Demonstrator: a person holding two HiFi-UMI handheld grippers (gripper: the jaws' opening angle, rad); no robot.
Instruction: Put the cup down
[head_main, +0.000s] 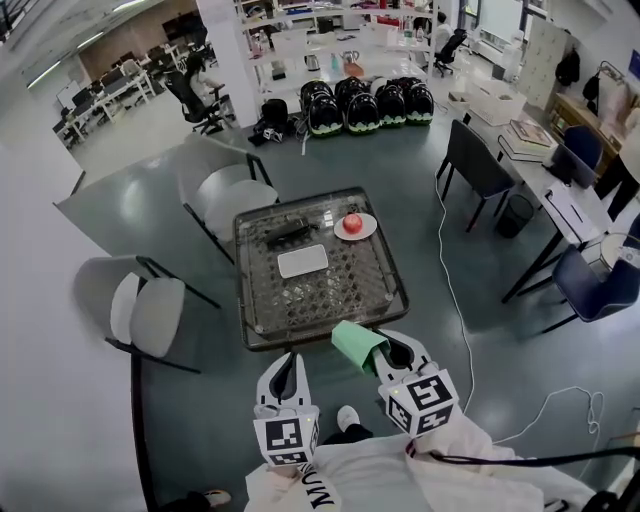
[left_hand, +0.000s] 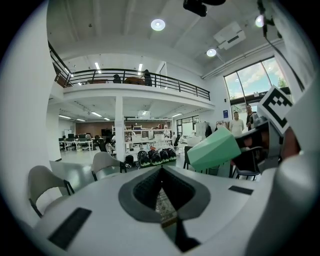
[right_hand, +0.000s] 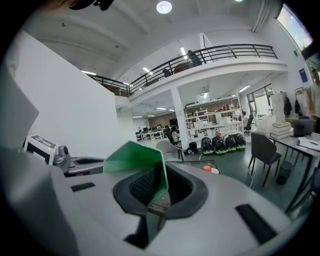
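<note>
A mint-green cup (head_main: 357, 344) lies tilted on its side in my right gripper (head_main: 386, 352), which is shut on its wall; the cup's base points left, toward the near edge of the glass table (head_main: 250, 330). From the right gripper view the cup (right_hand: 132, 157) fills the left of the jaws of the right gripper (right_hand: 159, 194), one wall pinched between them. My left gripper (head_main: 287, 364) hangs beside it at the left, jaws together with nothing in them. In the left gripper view the cup (left_hand: 215, 148) shows at the right, and the left gripper (left_hand: 162, 194) is shut.
On the table are a plate with a red apple (head_main: 354, 225), a white flat slab (head_main: 302, 261) and a black item (head_main: 288, 232). White chairs (head_main: 145, 310) stand at the table's left, a dark chair (head_main: 475, 165) and desks at the right. A white cable (head_main: 455, 300) runs across the floor.
</note>
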